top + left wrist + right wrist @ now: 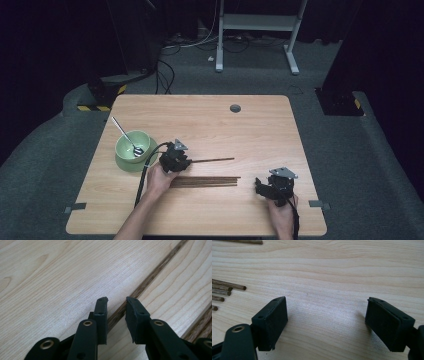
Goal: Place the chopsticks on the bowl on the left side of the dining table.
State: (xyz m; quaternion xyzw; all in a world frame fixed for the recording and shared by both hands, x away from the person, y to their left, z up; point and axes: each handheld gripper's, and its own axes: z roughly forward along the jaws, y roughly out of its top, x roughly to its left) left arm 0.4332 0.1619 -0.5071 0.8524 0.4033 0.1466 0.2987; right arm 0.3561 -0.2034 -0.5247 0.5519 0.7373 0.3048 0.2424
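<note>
The left tongs (176, 159) sit near the middle of the desk (260, 125) in the high view, held low by the left hand (159, 181), and we see a single dark chopstick (214, 160) running out from them toward the right. Just in front of that hand lies a bundle of chopsticks (207, 181), side by side and parallel to the desk's near edge. To the left of these tongs stands a green bowl (131, 142) on a green saucer (126, 164), with a spoon (126, 136) leaning in it, handle pointing up and left. The right tongs (265, 187) rest near the desk's right front, well apart from the chopsticks, with the right hand (281, 212) behind them.

In the left gripper view, we see the left tongs (117, 307) released but narrowly parted, one jaw on each side of the single chopstick (155, 272), which passes through the gap and runs away to the upper right. We cannot tell whether either jaw touches it. The bundle (200, 325) shows at the lower right edge.

In the right gripper view, the right tongs (325, 315) stand wide apart over bare wood, grasping nothing. The bundle's tips (227, 291) poke in at the left edge, and the single chopstick's end (244, 241) shows at the top left.
</note>
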